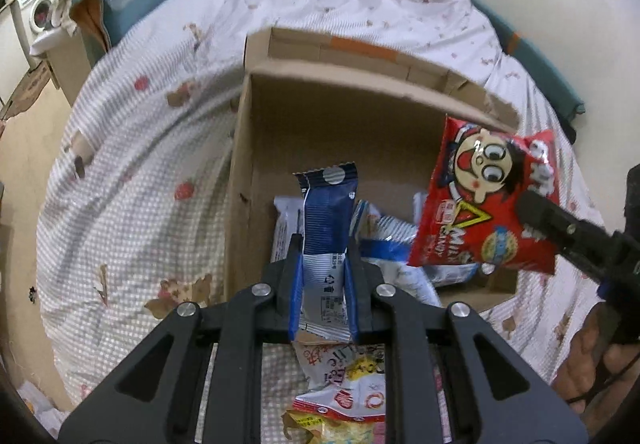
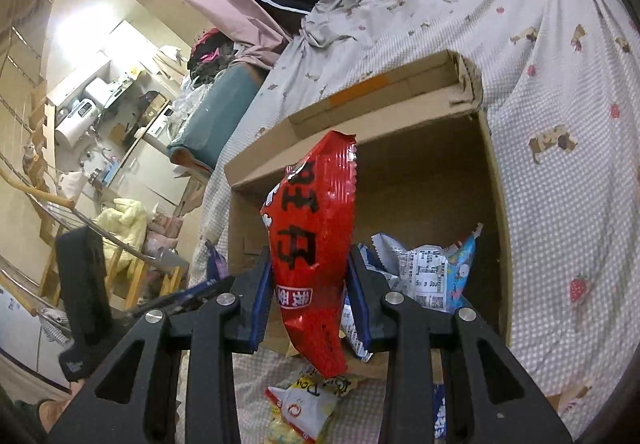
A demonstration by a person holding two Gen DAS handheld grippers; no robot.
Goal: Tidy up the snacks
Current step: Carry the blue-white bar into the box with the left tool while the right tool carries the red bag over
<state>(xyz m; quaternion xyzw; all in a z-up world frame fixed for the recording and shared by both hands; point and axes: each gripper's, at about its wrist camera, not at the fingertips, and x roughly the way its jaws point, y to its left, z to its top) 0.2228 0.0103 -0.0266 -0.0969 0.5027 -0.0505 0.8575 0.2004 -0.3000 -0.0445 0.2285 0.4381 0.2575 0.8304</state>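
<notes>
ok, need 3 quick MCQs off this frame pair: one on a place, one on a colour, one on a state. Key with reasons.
1. Where does the cardboard box stand?
A. on the bed
B. on a shelf
C. on a chair

2. What colour is the packet in the right gripper?
A. green
B. red
C. white

3. What state is the left gripper in?
A. open, holding nothing
B. shut on a blue snack packet
C. out of view

Key:
1 A, the box sits on the patterned bedsheet.
2 B, the red snack bag is pinched between its fingers.
3 B, the blue snack packet is clamped above the box.
</notes>
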